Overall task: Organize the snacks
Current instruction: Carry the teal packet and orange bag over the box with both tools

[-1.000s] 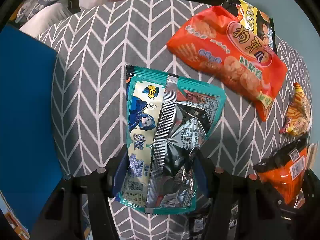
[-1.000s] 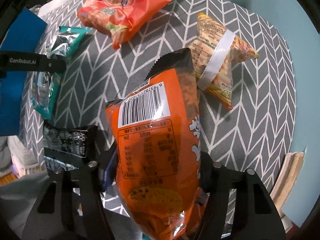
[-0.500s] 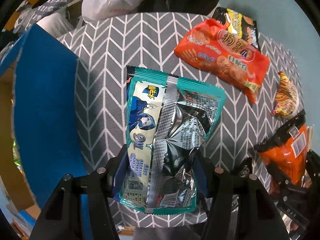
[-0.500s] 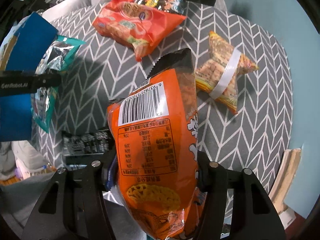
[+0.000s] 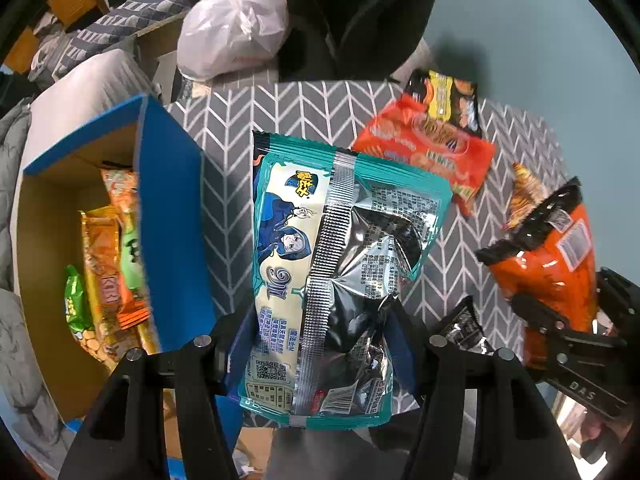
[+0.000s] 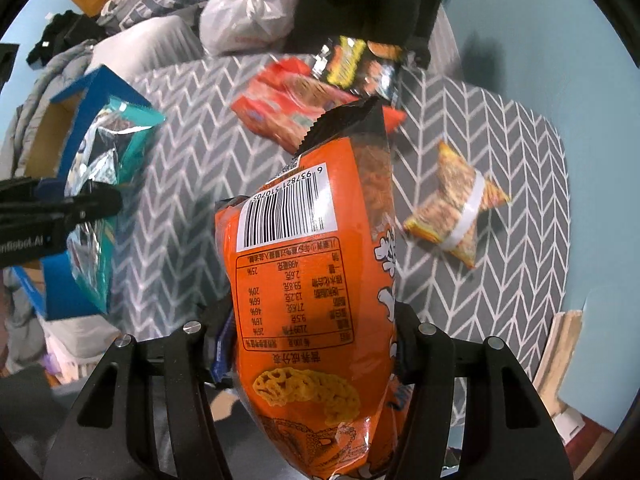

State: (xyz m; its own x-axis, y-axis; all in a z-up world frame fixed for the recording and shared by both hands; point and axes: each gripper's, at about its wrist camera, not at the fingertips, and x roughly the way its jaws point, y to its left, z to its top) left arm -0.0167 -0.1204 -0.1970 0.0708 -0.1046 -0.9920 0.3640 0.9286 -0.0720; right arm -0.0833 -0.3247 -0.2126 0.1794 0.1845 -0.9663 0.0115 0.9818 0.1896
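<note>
Teal foil snack pouch [image 5: 340, 264] pinched in left gripper [image 5: 320, 344] jaws, above chevron-patterned table [image 5: 236, 132]. Right gripper [image 6: 312, 344] jaws pinch orange snack bag [image 6: 316, 280]. Blue cardboard box [image 5: 168, 208] at table's left edge.

Glossy foil teal packet [image 5: 336, 264]; matt woven tablecloth [image 5: 240, 128].

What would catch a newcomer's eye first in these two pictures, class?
A teal and silver foil snack bag fills the left wrist view, clamped in the left gripper. A glossy orange snack bag with a barcode fills the right wrist view, clamped in the right gripper. Left of the grey chevron tablecloth stands an open blue cardboard box holding snacks.
</note>
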